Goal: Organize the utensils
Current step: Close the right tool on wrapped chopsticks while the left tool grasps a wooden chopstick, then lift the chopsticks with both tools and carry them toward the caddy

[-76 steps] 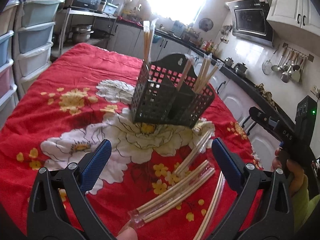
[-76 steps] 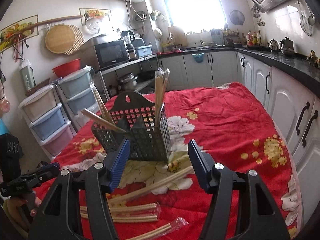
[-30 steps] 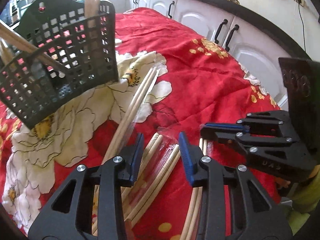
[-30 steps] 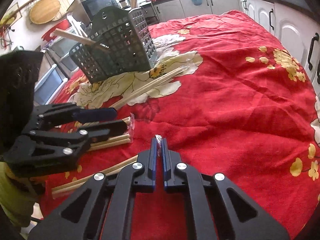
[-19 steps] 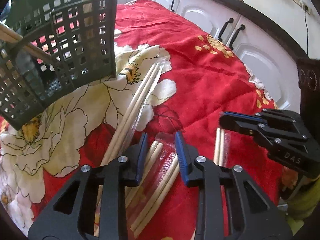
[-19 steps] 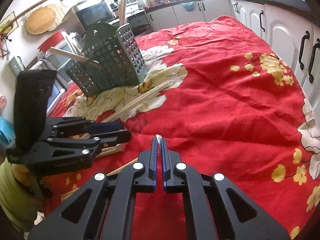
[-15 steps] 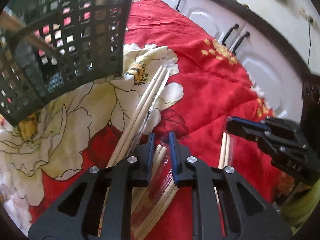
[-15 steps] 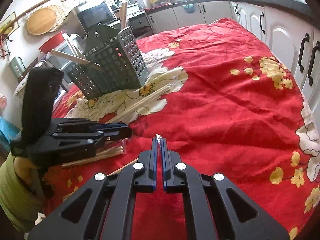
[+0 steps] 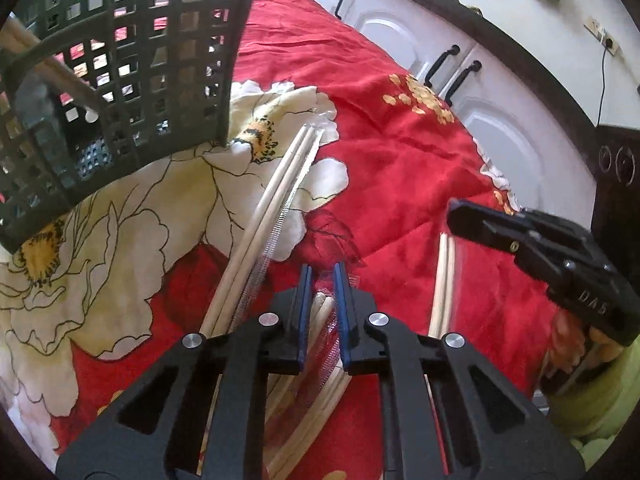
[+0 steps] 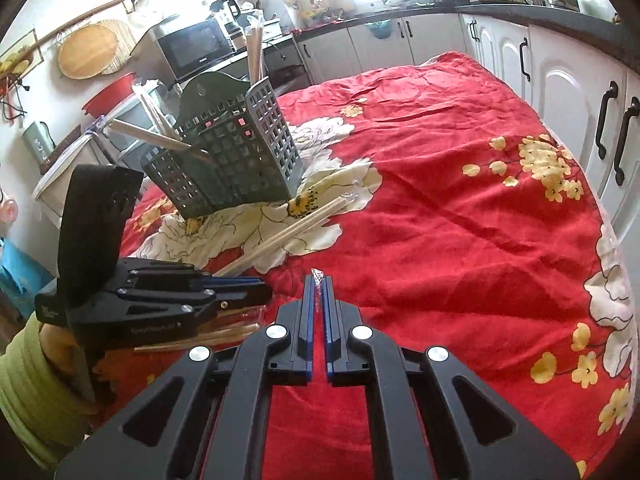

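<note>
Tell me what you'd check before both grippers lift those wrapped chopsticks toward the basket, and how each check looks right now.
1. Left gripper closed on a wrapped chopstick pair: ok; its jaws have just been closing and the pack sits between the pads.
2. Right gripper holding its pack: ok; it is shut on a clear wrapper tip, and the sticks hang below it in the left wrist view.
3. Grip firm enough: cannot tell; only thin plastic shows between the right pads.
4. Basket upright with room: ok; chopsticks already stand in it and gaps remain.
5. Loose pair beside the basket out of the way: cannot tell.
</note>
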Tool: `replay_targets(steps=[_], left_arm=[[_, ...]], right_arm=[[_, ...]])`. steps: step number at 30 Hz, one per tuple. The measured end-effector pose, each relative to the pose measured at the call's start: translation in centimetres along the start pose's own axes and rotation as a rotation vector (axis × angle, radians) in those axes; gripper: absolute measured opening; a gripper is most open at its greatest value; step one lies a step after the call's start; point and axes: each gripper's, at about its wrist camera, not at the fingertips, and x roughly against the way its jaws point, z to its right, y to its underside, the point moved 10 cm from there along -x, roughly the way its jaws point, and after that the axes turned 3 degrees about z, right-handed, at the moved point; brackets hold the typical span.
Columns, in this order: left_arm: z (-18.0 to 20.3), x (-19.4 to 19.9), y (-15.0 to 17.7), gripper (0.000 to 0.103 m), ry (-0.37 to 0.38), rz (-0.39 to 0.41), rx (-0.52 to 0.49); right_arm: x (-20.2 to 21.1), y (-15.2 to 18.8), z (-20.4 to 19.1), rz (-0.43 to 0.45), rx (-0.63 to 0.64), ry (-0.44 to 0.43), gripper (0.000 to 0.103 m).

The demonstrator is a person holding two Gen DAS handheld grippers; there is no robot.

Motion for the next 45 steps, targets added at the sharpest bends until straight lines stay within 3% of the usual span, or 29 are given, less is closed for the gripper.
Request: replay_targets(steps=[14,20,27,45], left_arm=[[0.4,-0.1,0.3,0.010,-0.004,-0.013,-0.041],[0.9,-0.3,0.7,0.003,-0.019,-0.028,-0.086],[0.7,0.4,0.7,0.001,0.000,-0.011,-0.057],[1.4,10.1,-5.0,0.000,-0.009,0.255,-0.018]], right_arm=[[3.1,-5.3,-1.1,0.122,0.039,-0.003,0.004],[4.9,-8.1,-1.4,0.185,0.095,0.033,0.004],[6.7,-10.1,-1.4,0.239,0.110,0.040,0.004],[10.0,-13.1,-5.7,0.337,0.155,-0.044,0.003]])
